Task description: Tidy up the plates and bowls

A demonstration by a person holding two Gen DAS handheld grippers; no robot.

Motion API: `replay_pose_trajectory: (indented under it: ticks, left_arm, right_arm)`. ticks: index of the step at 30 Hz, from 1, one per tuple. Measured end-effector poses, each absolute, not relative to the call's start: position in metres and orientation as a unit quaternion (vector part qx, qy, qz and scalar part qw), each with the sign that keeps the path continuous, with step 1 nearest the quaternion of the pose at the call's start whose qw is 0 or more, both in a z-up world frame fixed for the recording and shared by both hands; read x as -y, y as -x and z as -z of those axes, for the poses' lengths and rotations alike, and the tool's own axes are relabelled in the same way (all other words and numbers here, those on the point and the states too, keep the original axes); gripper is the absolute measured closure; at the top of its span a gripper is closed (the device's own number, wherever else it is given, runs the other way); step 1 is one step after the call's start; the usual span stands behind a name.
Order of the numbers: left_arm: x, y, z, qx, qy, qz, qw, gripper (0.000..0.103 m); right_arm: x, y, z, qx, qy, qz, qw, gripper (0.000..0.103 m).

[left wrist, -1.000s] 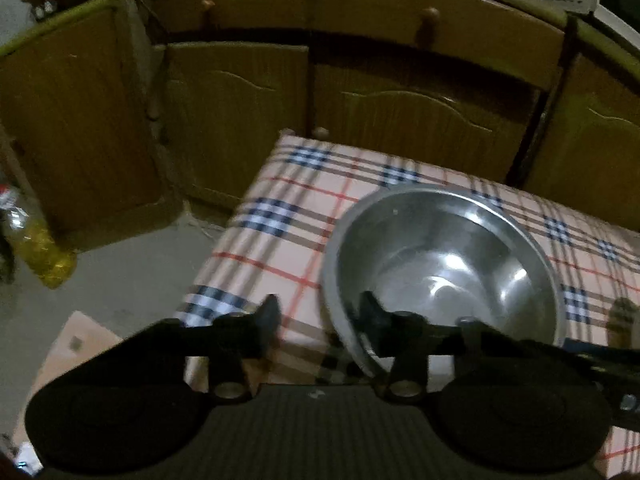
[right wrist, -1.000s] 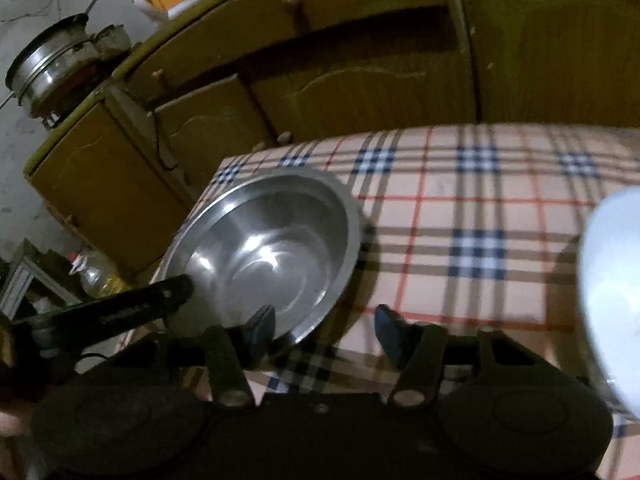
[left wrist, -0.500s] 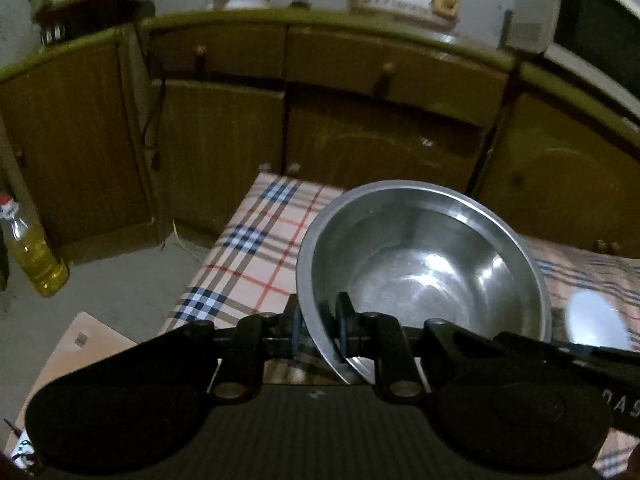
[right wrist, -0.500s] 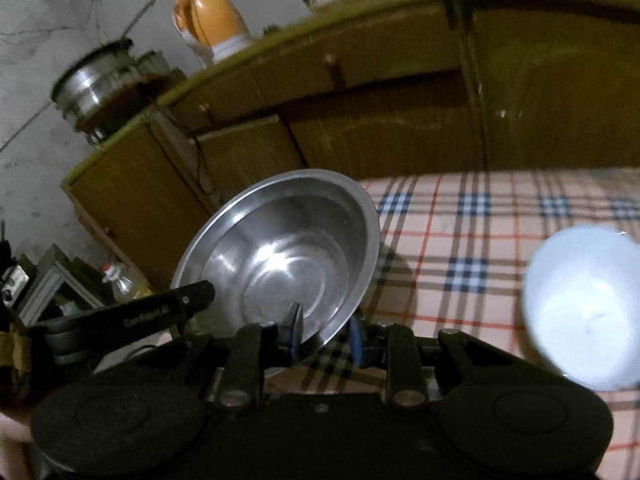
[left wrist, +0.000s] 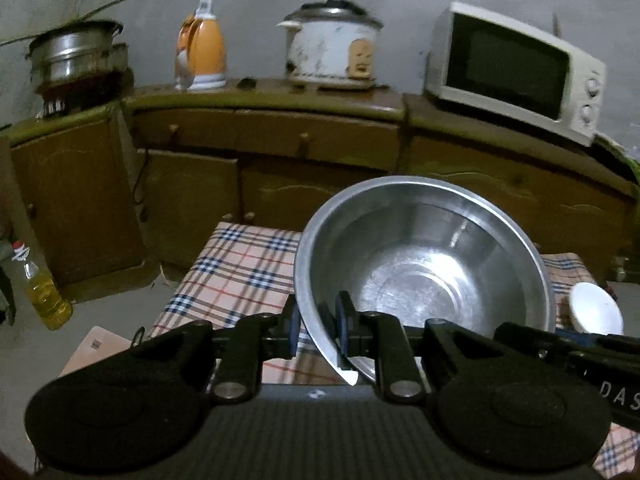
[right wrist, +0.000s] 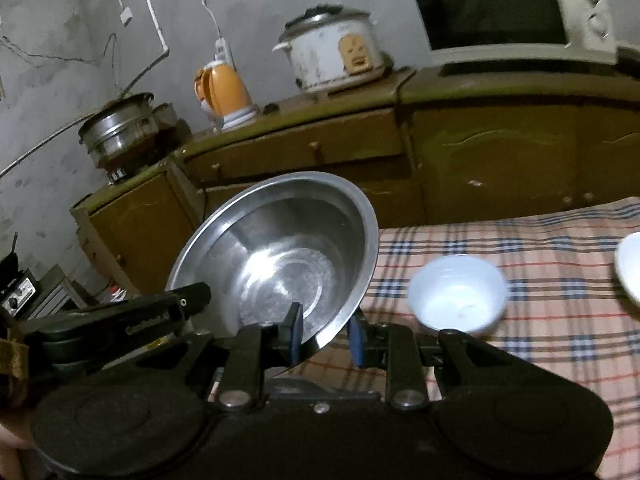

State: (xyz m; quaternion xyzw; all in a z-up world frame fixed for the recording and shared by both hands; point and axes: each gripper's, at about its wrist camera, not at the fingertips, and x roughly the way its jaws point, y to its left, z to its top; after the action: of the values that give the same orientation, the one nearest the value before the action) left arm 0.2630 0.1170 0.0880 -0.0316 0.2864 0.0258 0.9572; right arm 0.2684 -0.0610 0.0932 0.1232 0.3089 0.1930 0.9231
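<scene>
A large steel bowl (left wrist: 424,276) (right wrist: 280,256) hangs in the air above the checked tablecloth (left wrist: 240,272) (right wrist: 560,280), tilted toward me. My left gripper (left wrist: 318,324) is shut on its near left rim, one pad inside and one outside. My right gripper (right wrist: 326,330) is shut on the opposite rim in the same way. The left gripper's body (right wrist: 120,320) shows at the left of the right wrist view. A white bowl (right wrist: 458,294) (left wrist: 596,308) stands on the cloth to the right. Another white dish (right wrist: 630,268) peeks in at the right edge.
Behind the table runs a brown cabinet (left wrist: 280,168) with a microwave (left wrist: 516,68), a rice cooker (left wrist: 332,52), an orange kettle (left wrist: 202,54) and a steel pot (left wrist: 72,56) on top. An oil bottle (left wrist: 40,284) and a cardboard piece (left wrist: 96,348) are on the floor at left.
Both grippers closed on the steel bowl's rim and lifted it off the table. The views rose, so the counter top and its appliances came into sight.
</scene>
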Motion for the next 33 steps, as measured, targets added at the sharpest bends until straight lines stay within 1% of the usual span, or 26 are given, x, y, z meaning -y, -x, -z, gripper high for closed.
replay_pose_trajectory:
  ticks: [7, 15, 20, 33]
  left_arm:
    - [-0.085, -0.226, -0.093, -0.282, 0.030, 0.002, 0.959, 0.083]
    - [-0.054, -0.199, -0.082, -0.283, 0.018, 0.024, 0.959, 0.083]
    - [-0.033, -0.189, -0.068, -0.289, 0.016, 0.037, 0.957, 0.083]
    - [0.007, -0.180, -0.019, -0.324, 0.007, 0.079, 0.943, 0.082]
  right_arm:
    - [0.100, -0.221, -0.103, -0.296, -0.133, -0.174, 0.930, 0.072]
    - [0.140, -0.181, -0.096, -0.291, -0.141, -0.151, 0.934, 0.072]
    - [0.160, -0.162, -0.083, -0.291, -0.138, -0.127, 0.938, 0.072]
    - [0.211, -0.143, -0.033, -0.322, -0.156, -0.080, 0.930, 0.072]
